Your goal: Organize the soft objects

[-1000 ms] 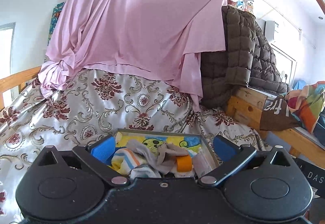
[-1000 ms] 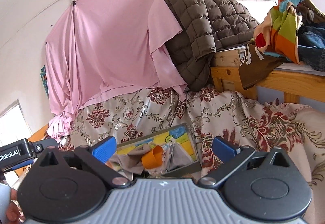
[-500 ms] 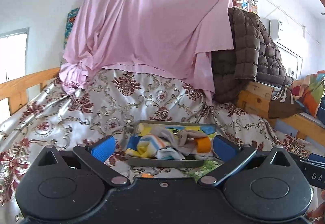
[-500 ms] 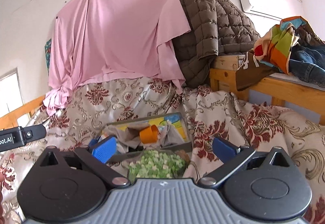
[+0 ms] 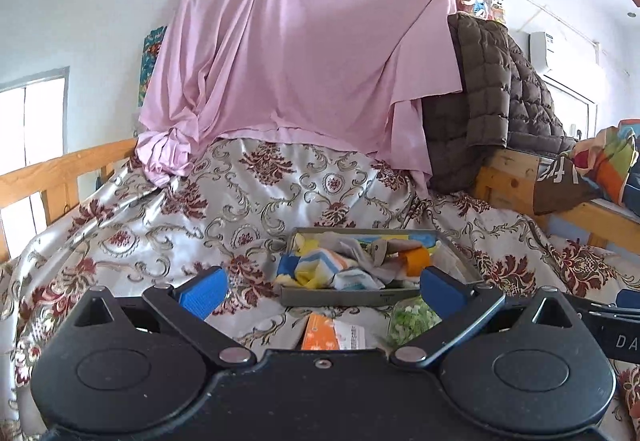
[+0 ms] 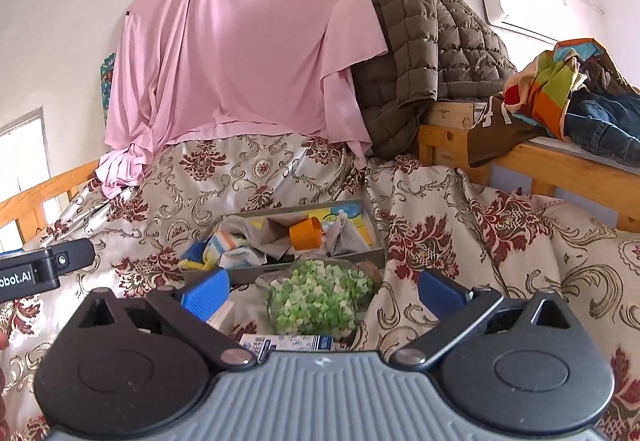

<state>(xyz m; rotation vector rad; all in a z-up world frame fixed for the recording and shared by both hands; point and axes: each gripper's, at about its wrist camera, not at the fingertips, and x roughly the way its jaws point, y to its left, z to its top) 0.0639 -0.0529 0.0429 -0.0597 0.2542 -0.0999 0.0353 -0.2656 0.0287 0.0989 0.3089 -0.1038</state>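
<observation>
A grey tray (image 5: pixel 340 296) on the bed holds a striped cloth (image 5: pixel 320 267), grey cloth (image 5: pixel 376 249) and an orange roll (image 5: pixel 416 259). It shows in the right wrist view too (image 6: pixel 304 269), with the orange roll (image 6: pixel 306 233). A clear bag of green pieces (image 6: pixel 320 297) lies just in front of the tray, also in the left wrist view (image 5: pixel 412 321). An orange-and-white packet (image 5: pixel 332 333) lies beside it. My left gripper (image 5: pixel 322 287) is open and empty, short of the tray. My right gripper (image 6: pixel 322 287) is open and empty over the green bag.
The bed has a floral silver cover (image 5: pixel 240 209). A pink sheet (image 5: pixel 304 61) hangs behind. A brown quilted jacket (image 6: pixel 424 57) drapes a wooden frame (image 6: pixel 560 169) at right, with clothes (image 6: pixel 580 93) on it. A wooden rail (image 5: pixel 60 177) runs at left. A blue-white box (image 6: pixel 288 343) lies near.
Both grippers have pulled back from the tray and stayed open. The green bag and the packets in front of the tray have come into view.
</observation>
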